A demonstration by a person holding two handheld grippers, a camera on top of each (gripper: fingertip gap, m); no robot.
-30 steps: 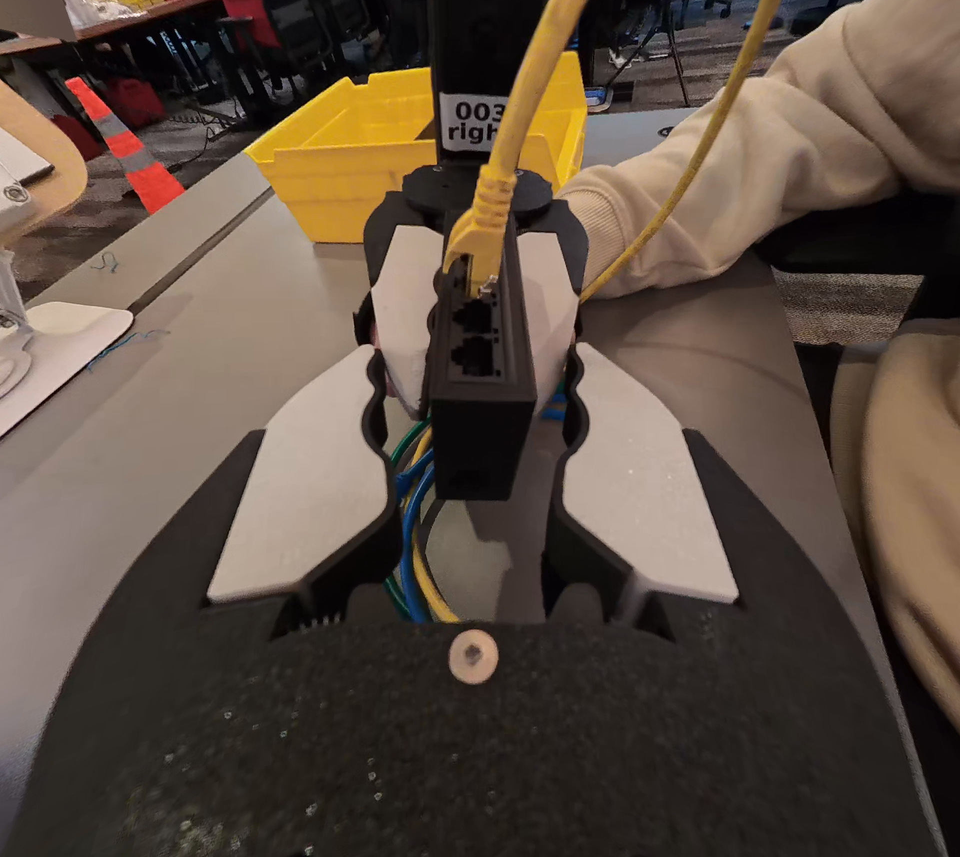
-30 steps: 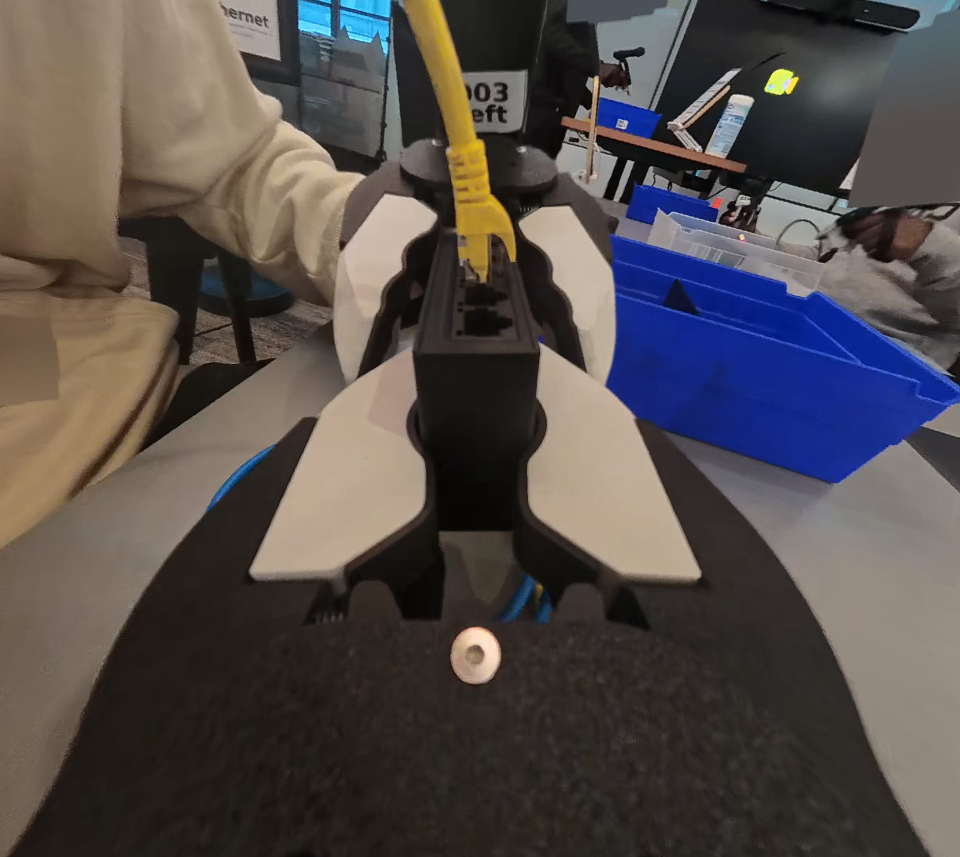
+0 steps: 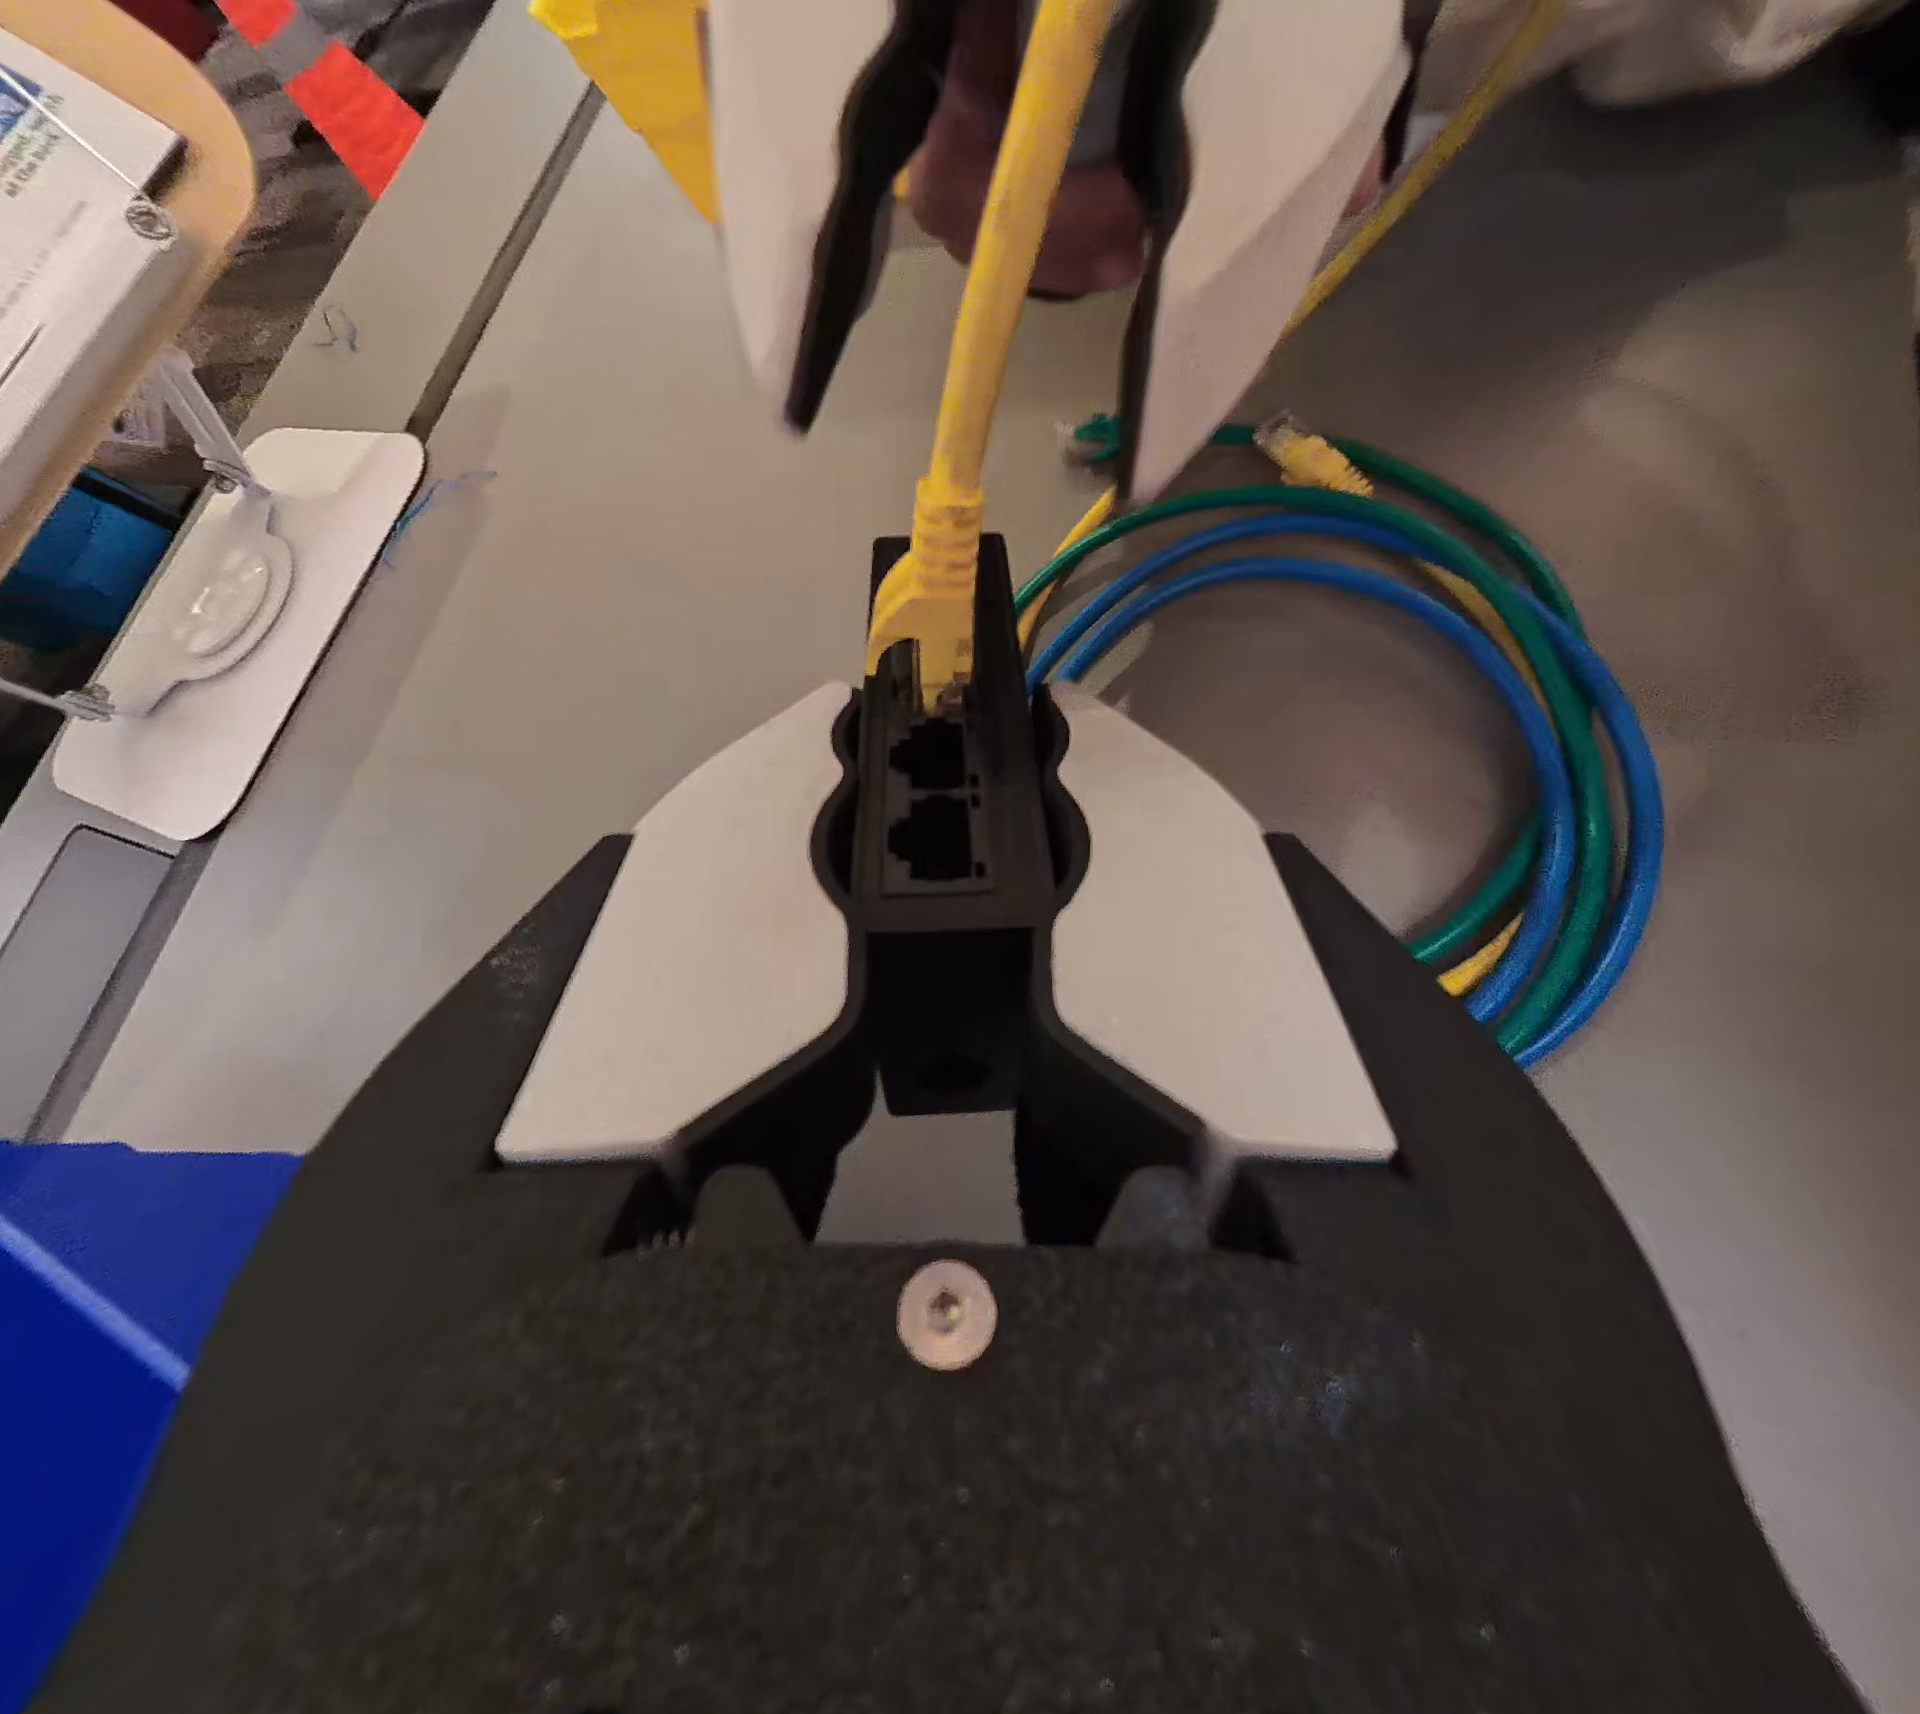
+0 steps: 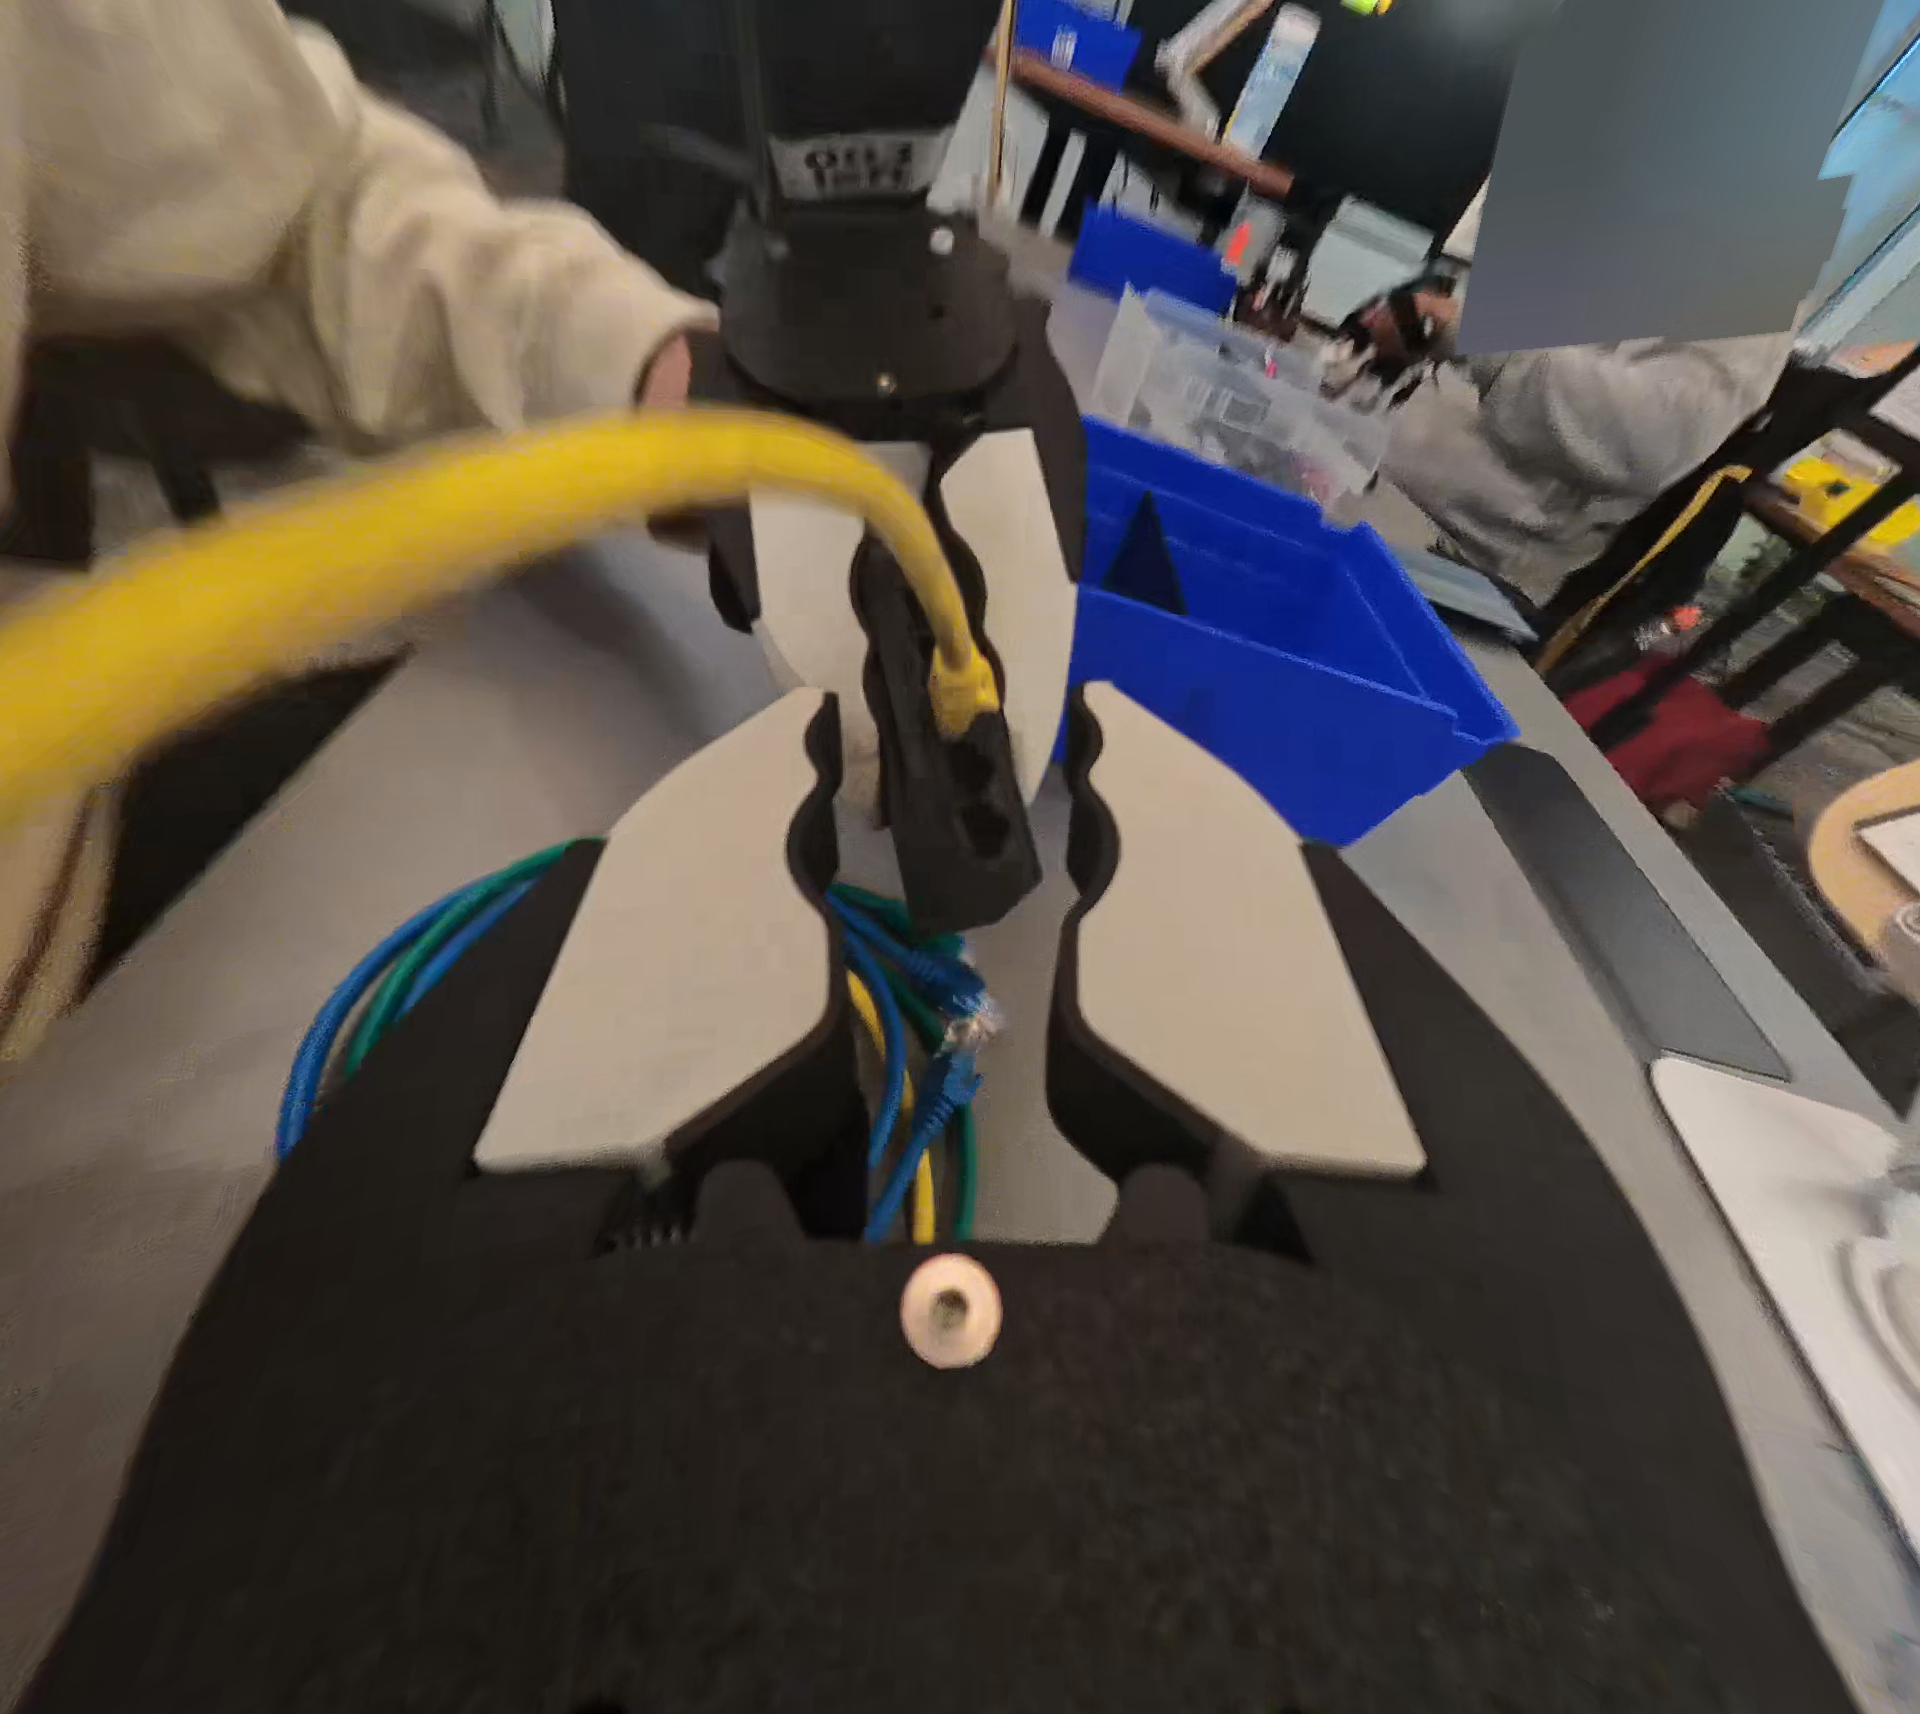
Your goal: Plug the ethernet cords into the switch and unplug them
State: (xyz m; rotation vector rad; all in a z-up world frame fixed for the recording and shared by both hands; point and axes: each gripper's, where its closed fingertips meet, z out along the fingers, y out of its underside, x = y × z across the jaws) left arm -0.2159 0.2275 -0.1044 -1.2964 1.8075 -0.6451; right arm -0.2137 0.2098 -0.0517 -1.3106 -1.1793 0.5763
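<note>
Grey worktop (image 3: 623, 625): our left gripper (image 3: 951, 791) jaws clench switch (image 3: 940, 833) w/ yellow cord (image 3: 940, 594) plugged; right gripper (image 4: 951, 854) jaws released; two ports left.

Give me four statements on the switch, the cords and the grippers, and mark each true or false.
1. The left gripper clamps the black switch. True.
2. The yellow cord sits in the switch's port farthest from the left wrist camera. True.
3. The right gripper is shut on the yellow cord. False: its jaws are open, holding nothing.
4. The green cord is plugged into the switch. False: it lies coiled on the table with the blue cord.
</note>
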